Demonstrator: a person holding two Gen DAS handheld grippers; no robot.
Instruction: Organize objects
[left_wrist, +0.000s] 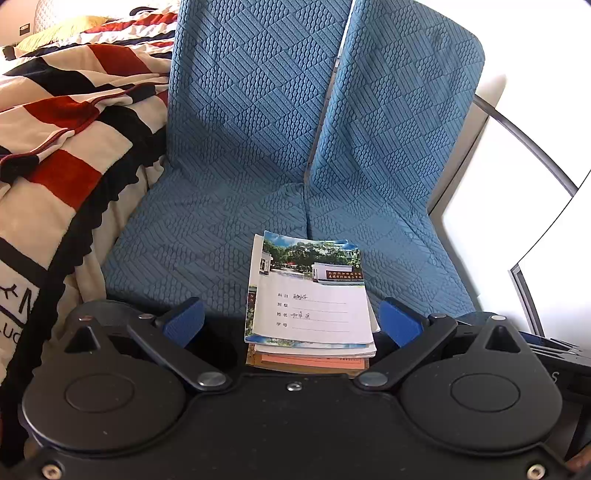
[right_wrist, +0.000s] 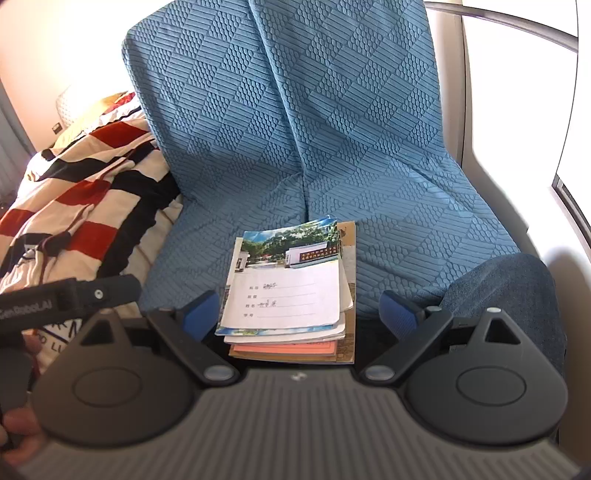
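A small stack of notebooks (left_wrist: 310, 306) lies on the front of a blue quilted chair seat (left_wrist: 207, 236). The top notebook has a white cover with a photo of a gate and handwritten lines; pink and tan books show beneath it. My left gripper (left_wrist: 291, 321) is open, its blue fingertips (left_wrist: 184, 321) standing either side of the stack's near end without touching it. In the right wrist view the same stack (right_wrist: 288, 295) sits between the blue fingertips (right_wrist: 201, 314) of my right gripper (right_wrist: 299, 314), also open and apart from the books.
A red, black and cream striped blanket (left_wrist: 66, 122) hangs on a bed left of the chair. The chair back (right_wrist: 295, 92) rises behind the stack. A leg in blue denim (right_wrist: 517, 295) is at the right. The other gripper's black body (right_wrist: 66, 295) shows at the left.
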